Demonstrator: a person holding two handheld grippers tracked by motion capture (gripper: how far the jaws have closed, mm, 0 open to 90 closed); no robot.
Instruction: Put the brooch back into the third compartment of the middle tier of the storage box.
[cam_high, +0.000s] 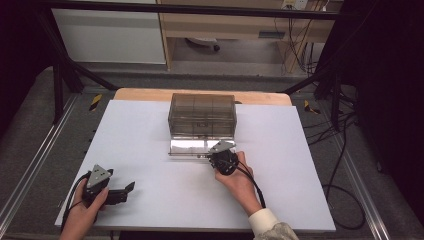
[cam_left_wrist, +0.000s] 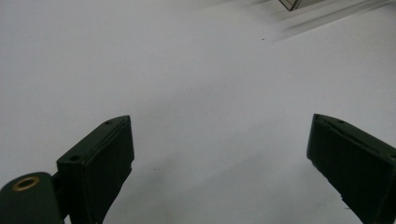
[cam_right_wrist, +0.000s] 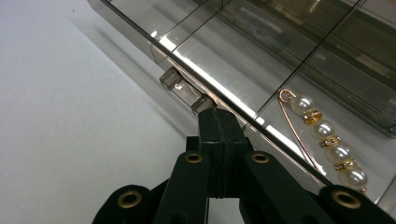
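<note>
Drawer (cam_right_wrist: 261, 70) of smoky box (cam_high: 202, 114) pulled out, pearl pin (cam_right_wrist: 327, 142) inside; right gripper (cam_right_wrist: 215, 116) closed at, probably on, handle (cam_right_wrist: 187, 92); left gripper (cam_left_wrist: 219, 154) apart, idle.

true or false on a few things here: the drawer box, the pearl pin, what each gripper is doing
1. The right gripper has its jaws shut at the clear handle of the pulled-out drawer. True.
2. The left gripper is clamped on the pearl pin. False: its jaws stand wide apart over the bare white table, with nothing between them.
3. The pearl pin lies inside a drawer compartment. True.
4. The smoky clear drawer box sits at the table's near edge, by the left hand. False: it stands toward the far side, in the middle.
5. The pin carries four pearls. True.
</note>
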